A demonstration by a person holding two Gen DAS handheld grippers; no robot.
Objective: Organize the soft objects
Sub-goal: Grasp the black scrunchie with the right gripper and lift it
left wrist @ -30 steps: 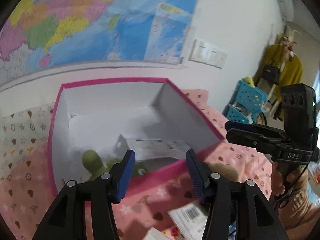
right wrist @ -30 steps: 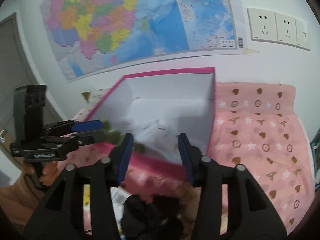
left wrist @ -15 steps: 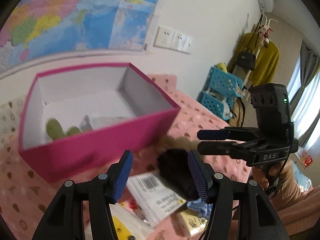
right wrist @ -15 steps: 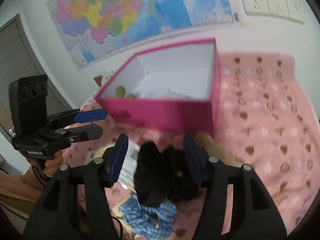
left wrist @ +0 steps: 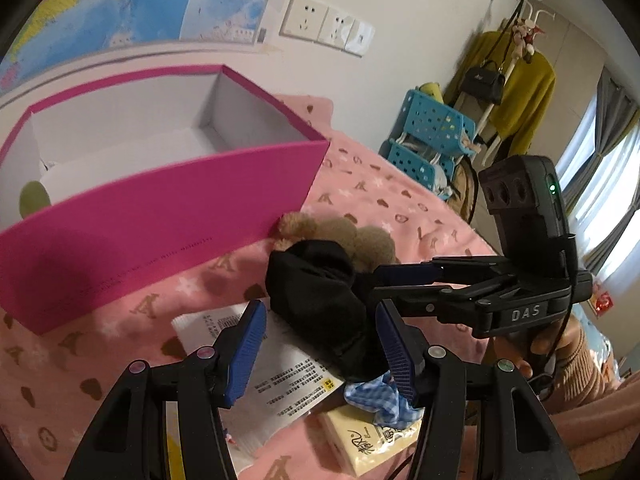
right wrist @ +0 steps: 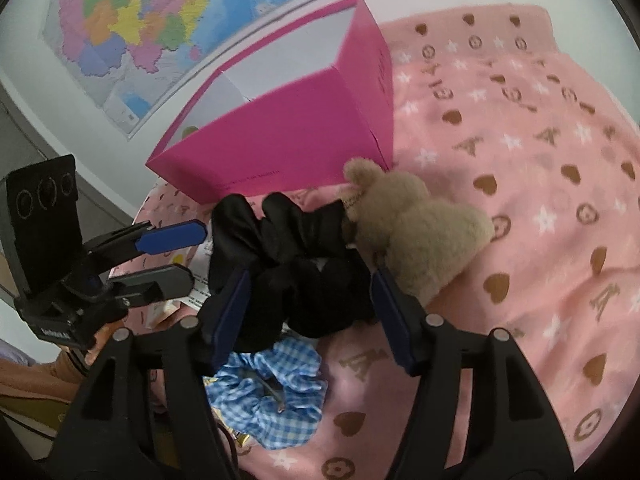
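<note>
Sockets (left wrist: 326, 24), a blue rack (left wrist: 430, 136) and a leaflet (left wrist: 276, 364) show only in the left view; only the right shows the whole scrunchie (right wrist: 268, 388). One box (left wrist: 160, 216), one bear (right wrist: 416, 232), one black cloth (right wrist: 296, 264) beside it on the blanket (right wrist: 520, 160). Left tongs (left wrist: 320, 352) half open, empty. Right tongs (right wrist: 310, 312) opening, straddling the cloth, not gripping.

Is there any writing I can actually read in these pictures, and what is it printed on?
"DAS": white letters on the right gripper, seen from the left wrist view.
Label on the left gripper: too blurred to read.
Printed sheet with black lines of text: too small to read.
Yellow packet: brush-style characters, not legible.
Pink box: a fine line of print on its front, too small.
Wall map: labels too small.
</note>
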